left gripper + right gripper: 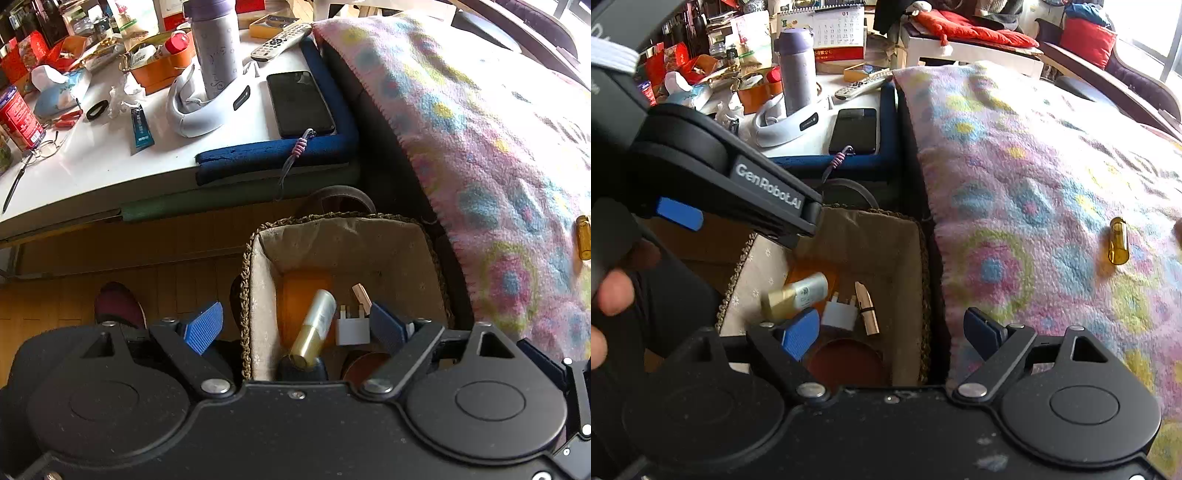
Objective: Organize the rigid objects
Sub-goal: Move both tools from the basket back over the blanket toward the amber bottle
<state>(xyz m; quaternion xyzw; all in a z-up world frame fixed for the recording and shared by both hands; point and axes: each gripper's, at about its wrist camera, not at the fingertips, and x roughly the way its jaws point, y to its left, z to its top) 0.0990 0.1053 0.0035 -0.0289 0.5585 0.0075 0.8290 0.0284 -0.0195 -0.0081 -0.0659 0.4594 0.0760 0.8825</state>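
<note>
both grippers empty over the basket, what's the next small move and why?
Probably swing the right gripper toward the amber bottle lying alone on the blanket. Both grippers look open and empty, the left gripper sits over the basket, and the cream bottle, plug and gold tube are already inside, so that bottle seems the one piece left out.

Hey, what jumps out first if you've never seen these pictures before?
The woven basket on the floor beside the bed, holding a gold-capped bottle, a white plug and a gold lipstick. Next, the pastel fleece blanket with a small amber bottle lying on it.
</note>
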